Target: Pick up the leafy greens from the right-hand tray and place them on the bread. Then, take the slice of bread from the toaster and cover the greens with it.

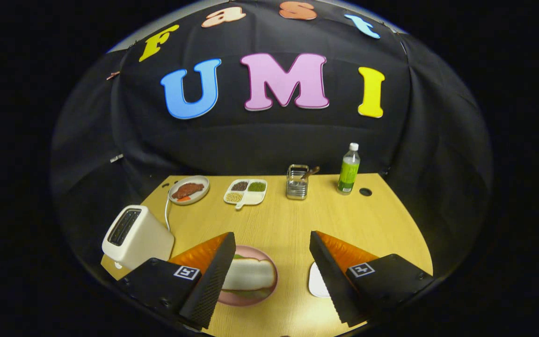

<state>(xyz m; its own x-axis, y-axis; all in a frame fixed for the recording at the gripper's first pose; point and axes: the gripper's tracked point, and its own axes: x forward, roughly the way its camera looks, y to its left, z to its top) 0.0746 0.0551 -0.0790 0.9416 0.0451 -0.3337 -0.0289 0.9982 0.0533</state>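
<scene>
The fingers (272,276) are being held spread, with nothing gripped. On the round pink plate (269,285) between them, a white bread slice (251,275) is covering green leaves (251,294); the task is judged nearly finished.

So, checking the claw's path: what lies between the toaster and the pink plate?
In the gripper view, one claw finger stands between toaster and pink plate; claw open.

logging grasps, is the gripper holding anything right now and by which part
Nothing is held: the gripper is open over the table, and the bread lies on the pink plate.
</scene>
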